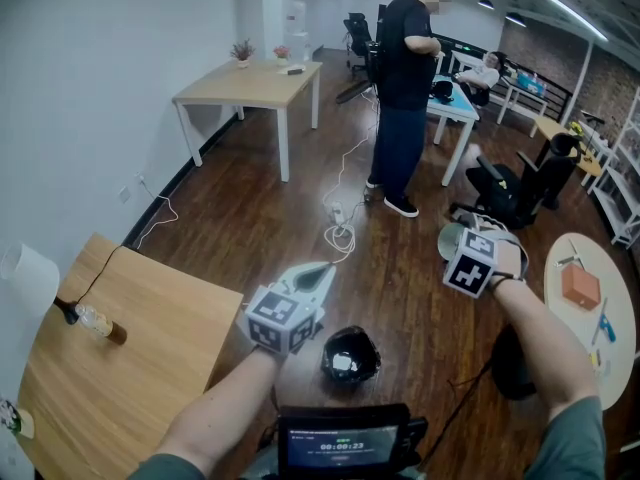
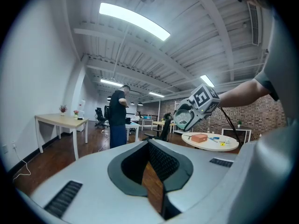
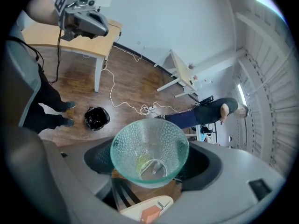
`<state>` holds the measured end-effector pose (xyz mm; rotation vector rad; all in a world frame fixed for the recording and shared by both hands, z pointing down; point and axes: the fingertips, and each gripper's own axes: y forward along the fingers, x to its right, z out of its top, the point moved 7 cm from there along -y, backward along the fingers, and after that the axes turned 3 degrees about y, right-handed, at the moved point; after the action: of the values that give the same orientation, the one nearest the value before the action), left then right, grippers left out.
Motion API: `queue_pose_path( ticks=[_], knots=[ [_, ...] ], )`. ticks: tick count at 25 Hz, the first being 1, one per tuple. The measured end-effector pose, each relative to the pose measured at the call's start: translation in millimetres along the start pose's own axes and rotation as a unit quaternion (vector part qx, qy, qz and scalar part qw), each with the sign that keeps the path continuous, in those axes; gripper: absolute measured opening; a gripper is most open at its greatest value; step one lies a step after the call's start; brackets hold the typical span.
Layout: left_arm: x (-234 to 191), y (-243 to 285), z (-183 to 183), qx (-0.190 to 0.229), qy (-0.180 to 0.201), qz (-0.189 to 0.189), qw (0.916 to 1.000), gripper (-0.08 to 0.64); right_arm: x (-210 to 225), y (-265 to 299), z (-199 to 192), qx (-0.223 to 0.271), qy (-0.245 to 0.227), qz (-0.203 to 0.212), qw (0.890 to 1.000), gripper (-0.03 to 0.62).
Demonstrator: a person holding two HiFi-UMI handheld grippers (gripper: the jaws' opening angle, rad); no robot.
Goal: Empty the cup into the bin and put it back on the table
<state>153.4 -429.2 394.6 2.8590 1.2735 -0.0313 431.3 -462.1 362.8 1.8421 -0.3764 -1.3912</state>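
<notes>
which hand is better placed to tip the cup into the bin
Right. The right gripper is shut on the glass cup, already tilted downward. The black-lined bin stands on the floor between the two arms. The left gripper holds nothing.

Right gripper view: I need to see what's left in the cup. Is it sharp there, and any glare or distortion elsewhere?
Right gripper view: the cup is sharp and evenly lit, with a yellowish bit visible inside; the edges bend, fisheye. Left gripper view: the ceiling light blows out white. Head view: the cup is small and partly hidden.
</notes>
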Motion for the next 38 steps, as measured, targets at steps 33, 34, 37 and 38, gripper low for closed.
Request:
queue_pose_path(
  ticks=[33, 34, 37, 38],
  knots=[
    [-8.0, -11.6, -11.1, -0.003, -0.010, 0.015, 0.9998, -0.008, 5.1, -3.3, 29.9, -0.087, -0.161, -0.029, 0.983, 0.400],
    [-8.0, -11.4, -11.6, -0.003, -0.008, 0.016, 0.9998, -0.008, 6.2, -3.5, 31.2, -0.089, -0.165, -0.031, 0.982, 0.400],
    [-8.6, -10.2, -12.9, -0.006, 0.001, 0.020, 0.9998, -0.008, 10.4, -4.9, 34.5, -0.094, -0.171, -0.032, 0.980, 0.400],
    [-8.3, -9.8, -12.7, -0.006, 0.000, 0.021, 0.9998, -0.008, 11.5, -5.6, 34.7, -0.096, -0.173, -0.033, 0.980, 0.400]
  ],
)
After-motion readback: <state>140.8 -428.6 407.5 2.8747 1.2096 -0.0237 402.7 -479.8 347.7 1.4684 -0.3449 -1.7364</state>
